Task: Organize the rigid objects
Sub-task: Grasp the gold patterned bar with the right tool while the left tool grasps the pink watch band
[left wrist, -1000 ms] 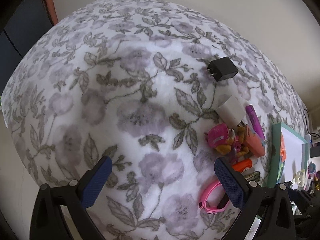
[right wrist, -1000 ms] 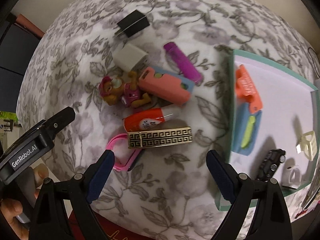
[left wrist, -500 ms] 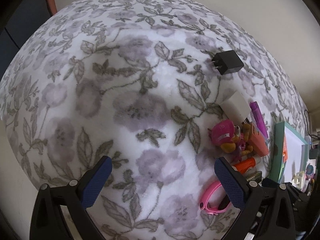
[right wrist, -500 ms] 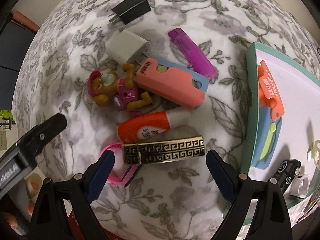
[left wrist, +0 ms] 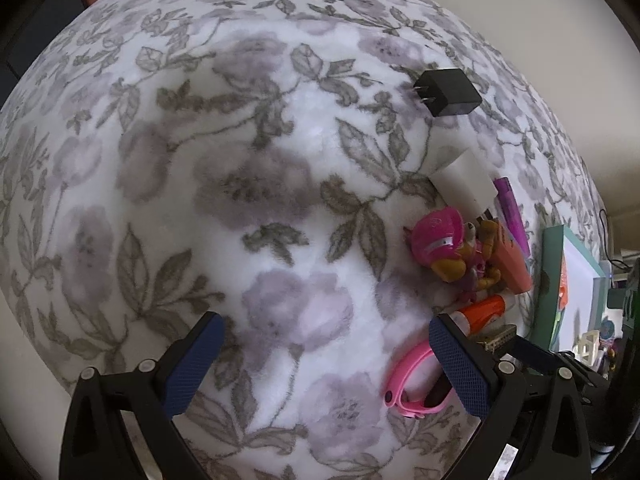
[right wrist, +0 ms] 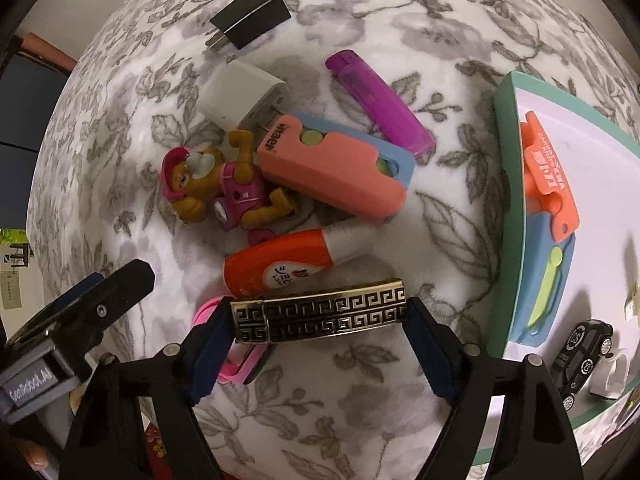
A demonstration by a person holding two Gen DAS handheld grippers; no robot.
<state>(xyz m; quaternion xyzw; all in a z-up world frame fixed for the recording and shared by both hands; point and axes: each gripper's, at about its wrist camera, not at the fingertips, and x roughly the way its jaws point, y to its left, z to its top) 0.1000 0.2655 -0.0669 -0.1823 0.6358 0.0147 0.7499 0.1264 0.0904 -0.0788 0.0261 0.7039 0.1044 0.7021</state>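
A gold patterned bar point(right wrist: 320, 314) lies flat on the floral blanket, right between the fingertips of my right gripper point(right wrist: 320, 346), which is open and straddles it end to end. Just beyond it lie an orange tube point(right wrist: 280, 268), a toy dog figure point(right wrist: 216, 184), a pink-and-blue case point(right wrist: 332, 168), a purple lighter point(right wrist: 380, 104), a white charger point(right wrist: 240, 94) and a black charger point(right wrist: 250, 16). A pink band point(right wrist: 208, 312) pokes out under the bar's left end. My left gripper point(left wrist: 326, 364) is open over bare blanket, left of the pile point(left wrist: 444, 244).
A teal-rimmed white tray point(right wrist: 508, 200) sits to the right, holding an orange cutter point(right wrist: 550, 172), a blue cutter point(right wrist: 548, 288), a black toy car point(right wrist: 584, 352) and a small white piece point(right wrist: 612, 372). The other tool's black body point(right wrist: 100, 308) is at the lower left.
My right gripper has come down and forward onto the pile, so the gold bar now sits between its fingertips. The left gripper has edged closer to the blanket.
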